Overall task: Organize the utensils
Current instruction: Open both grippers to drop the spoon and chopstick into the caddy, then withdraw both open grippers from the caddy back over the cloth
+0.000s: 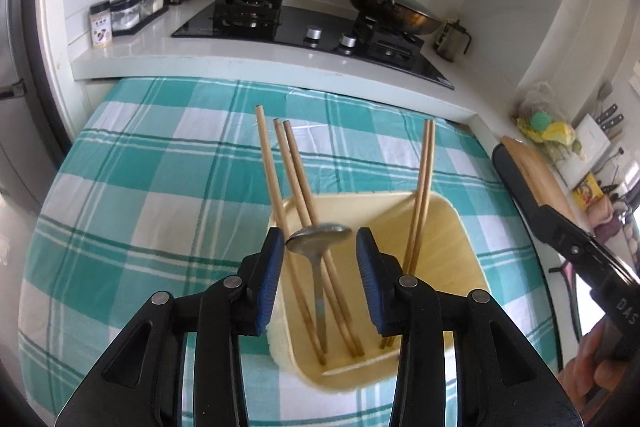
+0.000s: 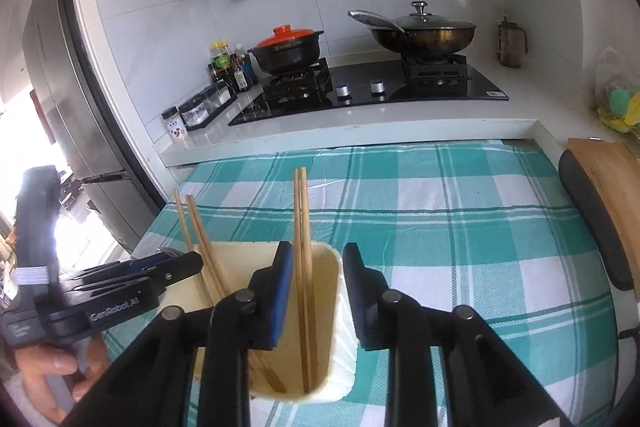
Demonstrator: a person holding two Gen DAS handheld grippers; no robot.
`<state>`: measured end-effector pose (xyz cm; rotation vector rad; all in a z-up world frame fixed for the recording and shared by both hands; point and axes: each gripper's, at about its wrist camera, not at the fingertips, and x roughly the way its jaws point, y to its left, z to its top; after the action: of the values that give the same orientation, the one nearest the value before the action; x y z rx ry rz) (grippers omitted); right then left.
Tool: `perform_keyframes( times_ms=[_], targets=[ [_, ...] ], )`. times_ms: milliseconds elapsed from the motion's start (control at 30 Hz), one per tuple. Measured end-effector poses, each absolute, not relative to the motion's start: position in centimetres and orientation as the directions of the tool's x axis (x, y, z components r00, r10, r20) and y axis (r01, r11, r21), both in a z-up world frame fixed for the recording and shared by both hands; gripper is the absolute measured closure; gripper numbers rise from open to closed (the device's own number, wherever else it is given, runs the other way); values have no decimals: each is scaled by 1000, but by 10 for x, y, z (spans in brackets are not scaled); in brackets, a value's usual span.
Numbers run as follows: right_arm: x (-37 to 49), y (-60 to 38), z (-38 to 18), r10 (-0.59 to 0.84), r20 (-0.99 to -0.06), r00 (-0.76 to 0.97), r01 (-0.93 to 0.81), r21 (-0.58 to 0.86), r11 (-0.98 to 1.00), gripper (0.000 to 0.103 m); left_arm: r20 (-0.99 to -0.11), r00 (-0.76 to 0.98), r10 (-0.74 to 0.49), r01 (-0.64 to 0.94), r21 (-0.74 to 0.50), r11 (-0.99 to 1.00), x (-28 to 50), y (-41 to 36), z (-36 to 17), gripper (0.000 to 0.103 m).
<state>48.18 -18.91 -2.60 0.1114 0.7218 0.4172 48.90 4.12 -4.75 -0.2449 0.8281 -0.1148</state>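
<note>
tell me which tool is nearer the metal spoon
Left. The left tool hangs open right over the spoon in the cream holder; the right tool is open over the holder's far side.

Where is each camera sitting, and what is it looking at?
Left wrist: sits on the left tool, open, looking down into the cream holder at chopsticks and a spoon; the right tool shows at the right edge.
Right wrist: sits on the right tool, open over the same holder; the left tool and hand show at the left.
Both share the holder, checked cloth and stove.
</note>
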Motion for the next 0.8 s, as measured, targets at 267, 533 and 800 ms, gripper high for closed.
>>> perform_keyframes(
  times_ms=[267, 533, 800],
  targets=[
    [321, -243, -43, 292, -653, 699, -357, 35, 934, 48, -704, 688, -179, 98, -155, 983, 347, 63, -74, 18],
    [254, -298, -162, 105, -799, 592, -117, 43, 992, 42, -802, 596, -42, 29, -30, 999, 273, 46, -163, 18],
    [253, -298, -188, 16, -810, 586, -71, -32, 997, 36, -817, 576, 42, -53, 14, 998, 283, 52, -189, 18]
  ],
)
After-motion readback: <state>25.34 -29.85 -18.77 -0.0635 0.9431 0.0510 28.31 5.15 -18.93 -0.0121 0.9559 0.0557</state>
